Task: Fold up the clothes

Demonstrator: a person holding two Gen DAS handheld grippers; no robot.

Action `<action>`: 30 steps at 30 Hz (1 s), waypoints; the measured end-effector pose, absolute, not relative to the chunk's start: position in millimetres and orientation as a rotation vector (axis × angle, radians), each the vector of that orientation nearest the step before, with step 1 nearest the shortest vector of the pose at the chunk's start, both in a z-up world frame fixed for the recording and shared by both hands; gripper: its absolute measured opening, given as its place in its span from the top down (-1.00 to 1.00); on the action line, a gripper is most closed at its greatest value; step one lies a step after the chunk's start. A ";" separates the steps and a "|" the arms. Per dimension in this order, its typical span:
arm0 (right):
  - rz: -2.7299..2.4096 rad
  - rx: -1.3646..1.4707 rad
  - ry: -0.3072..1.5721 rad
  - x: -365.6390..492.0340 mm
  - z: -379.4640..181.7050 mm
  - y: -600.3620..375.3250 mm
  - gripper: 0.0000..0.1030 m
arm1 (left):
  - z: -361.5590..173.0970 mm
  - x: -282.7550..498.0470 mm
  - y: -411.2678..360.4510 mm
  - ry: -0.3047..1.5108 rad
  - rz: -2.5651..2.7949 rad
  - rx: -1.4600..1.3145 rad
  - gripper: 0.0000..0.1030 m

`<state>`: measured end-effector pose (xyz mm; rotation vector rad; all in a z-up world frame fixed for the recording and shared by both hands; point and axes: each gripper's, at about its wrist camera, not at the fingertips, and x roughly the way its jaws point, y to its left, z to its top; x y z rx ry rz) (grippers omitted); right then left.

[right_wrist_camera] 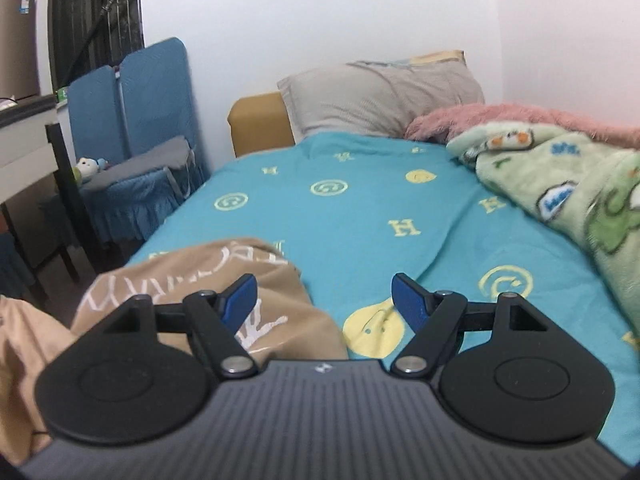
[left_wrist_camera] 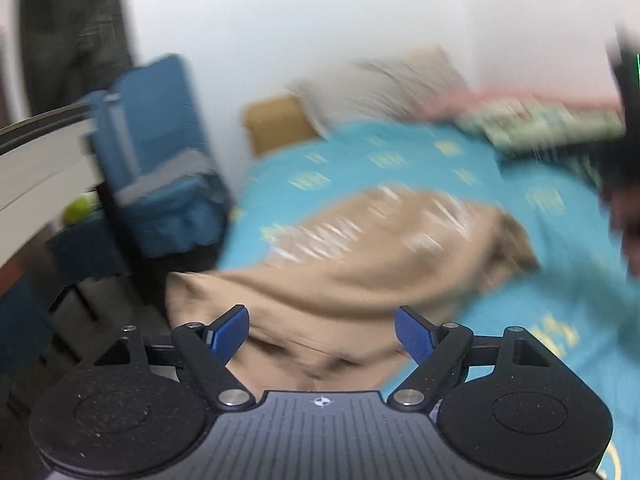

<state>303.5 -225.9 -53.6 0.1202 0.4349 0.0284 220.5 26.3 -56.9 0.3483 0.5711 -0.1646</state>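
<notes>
Blue-padded fingers of the left gripper (left_wrist_camera: 322, 334) are standing spread wide at the near edge of the left wrist view, with nothing pinched between them; tan cloth is showing in the gap beyond the pads, and whether it is touching them cannot be told through the blur. That tan garment (left_wrist_camera: 360, 256), printed with white lettering, is lying bunched on the near left part of the bed, one end hanging over the left bed edge. Under it, the turquoise bedsheet (left_wrist_camera: 400, 160) with yellow motifs is stretching away toward the far wall.

From the right wrist view, the right gripper (right_wrist_camera: 324, 300) is also holding its jaws wide apart and is gripping nothing. Its left finger is crossing in front of the tan garment (right_wrist_camera: 192, 280), while its right finger is showing over bare bedsheet (right_wrist_camera: 360, 208). Far along the bed, a grey pillow (right_wrist_camera: 380, 96) is leaning at the head. On the right side a green plush blanket (right_wrist_camera: 568, 188) is lying heaped, with a pink fuzzy blanket (right_wrist_camera: 520, 116) behind it. Left of the bed, a blue folding chair (right_wrist_camera: 136, 120) is standing against the wall, a small plush toy (right_wrist_camera: 86, 168) sitting on its seat.
</notes>
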 end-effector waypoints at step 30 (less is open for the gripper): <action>0.339 -0.025 0.408 237.8 -51.7 -152.4 -0.49 | -7.0 194.7 15.2 0.314 -0.112 0.245 0.88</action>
